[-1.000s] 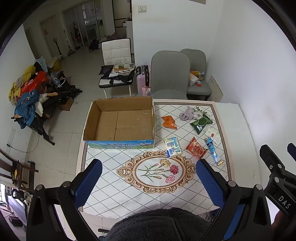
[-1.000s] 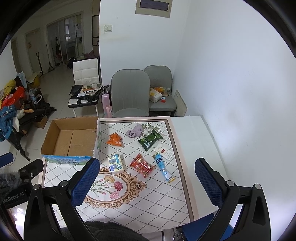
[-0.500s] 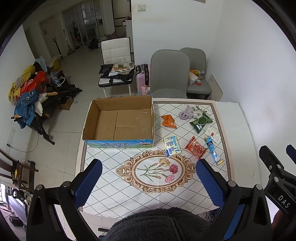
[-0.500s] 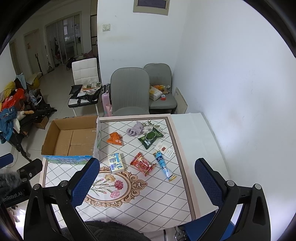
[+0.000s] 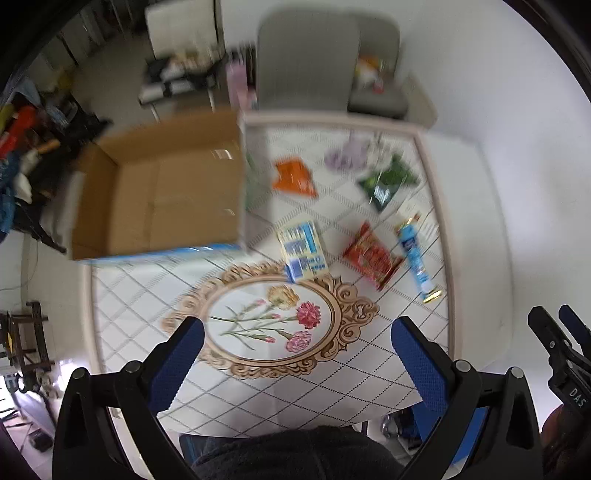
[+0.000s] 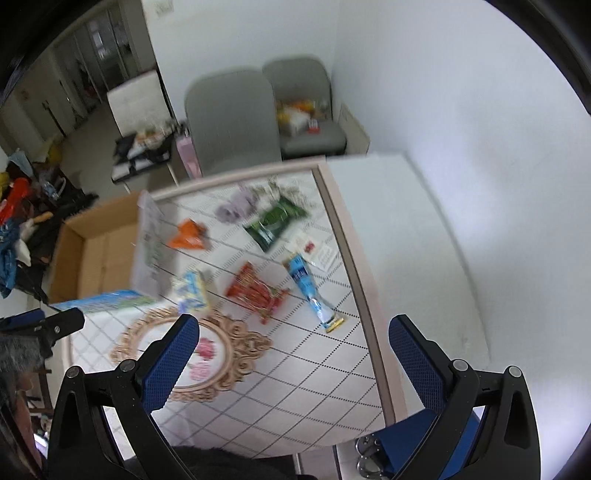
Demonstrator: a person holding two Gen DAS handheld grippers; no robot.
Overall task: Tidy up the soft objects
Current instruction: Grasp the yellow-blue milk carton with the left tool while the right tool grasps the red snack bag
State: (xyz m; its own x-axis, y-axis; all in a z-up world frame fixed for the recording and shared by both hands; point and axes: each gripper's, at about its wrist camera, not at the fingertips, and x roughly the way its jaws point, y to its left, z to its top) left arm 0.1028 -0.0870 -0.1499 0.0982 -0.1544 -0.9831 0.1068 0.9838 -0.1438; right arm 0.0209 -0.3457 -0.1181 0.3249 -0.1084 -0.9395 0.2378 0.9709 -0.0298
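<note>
Loose items lie on the patterned table [image 5: 236, 391]: an orange packet [image 5: 295, 176], a lilac cloth [image 5: 346, 157], a green packet [image 5: 388, 182], a blue-and-yellow pack [image 5: 303, 251], a red packet [image 5: 373, 256] and a blue tube [image 5: 415, 254]. An open cardboard box [image 5: 162, 195] stands at the table's left. My left gripper [image 5: 297, 363] hangs open above the near table, nothing in it. My right gripper [image 6: 293, 363] is open too, above the near right part; the red packet [image 6: 256, 291] and tube [image 6: 308, 286] lie ahead of it.
Two grey chairs [image 6: 232, 122] stand behind the table against a white wall. A white chair [image 5: 184, 22] and piled clothes [image 5: 14, 155] are on the floor to the left. The other gripper [image 5: 565, 354] shows at the right edge of the left wrist view.
Both grippers have dropped closer to the table and tilted, so the items look larger and blurred. Nothing on the table has moved.
</note>
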